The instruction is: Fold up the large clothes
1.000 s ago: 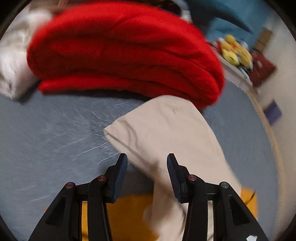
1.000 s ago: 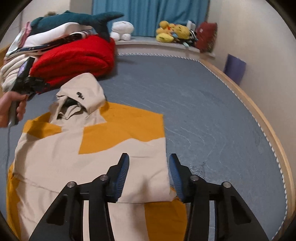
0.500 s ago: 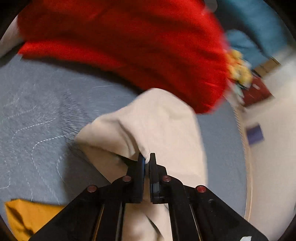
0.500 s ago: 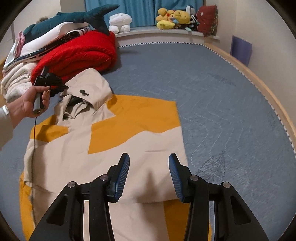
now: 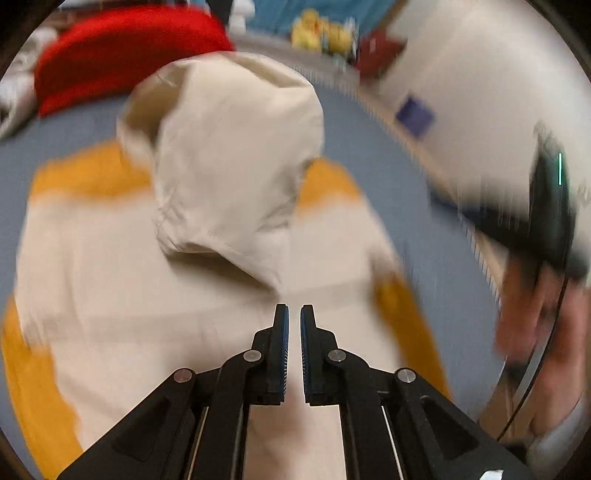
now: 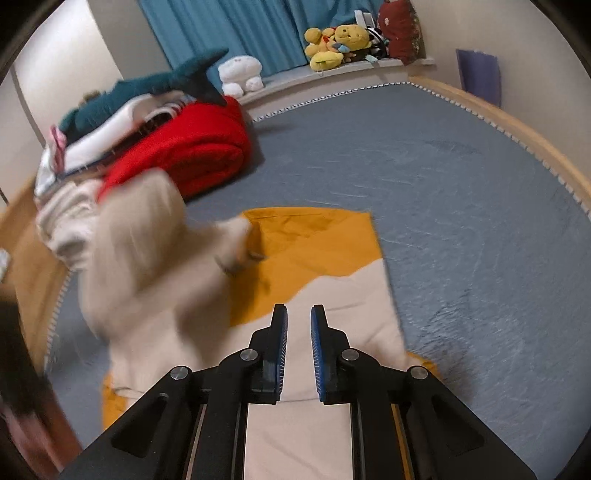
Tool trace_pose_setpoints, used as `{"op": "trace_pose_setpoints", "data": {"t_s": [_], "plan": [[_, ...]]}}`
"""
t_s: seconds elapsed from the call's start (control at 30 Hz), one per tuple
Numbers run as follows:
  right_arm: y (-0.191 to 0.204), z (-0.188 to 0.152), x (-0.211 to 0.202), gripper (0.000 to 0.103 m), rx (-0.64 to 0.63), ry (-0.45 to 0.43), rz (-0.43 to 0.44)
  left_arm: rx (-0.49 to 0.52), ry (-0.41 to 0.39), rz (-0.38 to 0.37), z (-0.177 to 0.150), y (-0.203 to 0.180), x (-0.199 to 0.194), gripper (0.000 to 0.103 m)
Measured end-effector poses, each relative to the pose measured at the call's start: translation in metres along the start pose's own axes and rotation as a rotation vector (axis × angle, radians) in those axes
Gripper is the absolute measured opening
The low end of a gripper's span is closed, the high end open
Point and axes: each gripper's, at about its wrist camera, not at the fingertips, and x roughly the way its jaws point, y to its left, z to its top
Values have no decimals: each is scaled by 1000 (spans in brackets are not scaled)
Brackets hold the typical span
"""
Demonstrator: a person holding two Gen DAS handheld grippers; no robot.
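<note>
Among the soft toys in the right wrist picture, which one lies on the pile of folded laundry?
The teal shark plush. It lies stretched on the stack above the red blanket, while the white plush and the yellow plushes sit on the ledge under the curtain.

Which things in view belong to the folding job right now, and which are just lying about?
Belongs to the job:
- cream and yellow hoodie, spread on the bed
- its hood, pulled over the body
- left gripper
- right gripper, jaws closing, nothing between them

Just lying about:
- red blanket
- shark toy
- yellow plush toys
- blue curtain
</note>
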Motion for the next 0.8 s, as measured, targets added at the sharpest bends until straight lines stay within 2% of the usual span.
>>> {"op": "trace_pose_setpoints", "data": {"t_s": [0.07, 0.1, 0.17, 0.2, 0.27, 0.3, 0.33, 0.4, 0.43, 0.53, 0.6, 0.67, 0.7, 0.73, 0.77, 0.8], "plan": [[3, -3, 2, 26, 29, 11, 46, -7, -11, -22, -19, -2, -3, 6], [4, -4, 2, 30, 36, 16, 61, 3, -68, -11, -23, 0, -12, 6], [8, -8, 6, 33, 54, 28, 101, -12, -140, 39, -19, 12, -19, 8], [10, -9, 8, 36, 57, 33, 110, -59, -151, 76, -12, 25, -18, 9], [16, -15, 15, 39, 55, 53, 121, -125, -175, 91, 5, 46, -17, 10], [19, -19, 20, 39, 56, 67, 124, -162, -193, 82, 14, 59, -17, 17], [21, -20, 24, 39, 58, 82, 131, -196, -198, 72, 25, 70, -16, 30], [24, -24, 33, 40, 63, 110, 146, -327, -194, 29, 51, 110, -3, 42], [25, -24, 37, 40, 66, 122, 155, -390, -188, 1, 59, 125, 4, 42], [28, -27, 50, 40, 86, 148, 171, -650, -143, -195, 81, 172, 42, 43], [30, -26, 60, 41, 90, 168, 188, -754, -161, -297, 94, 188, 50, 43], [35, -27, 69, 43, 93, 190, 215, -811, -223, -381, 103, 194, 49, 45], [37, -27, 72, 44, 93, 194, 224, -825, -256, -408, 108, 194, 47, 54], [39, -28, 74, 44, 90, 198, 231, -822, -274, -408, 112, 192, 48, 65], [41, -28, 75, 45, 86, 201, 235, -812, -268, -393, 116, 190, 52, 67], [43, -28, 76, 46, 80, 203, 239, -787, -218, -343, 122, 187, 64, 68]]}}
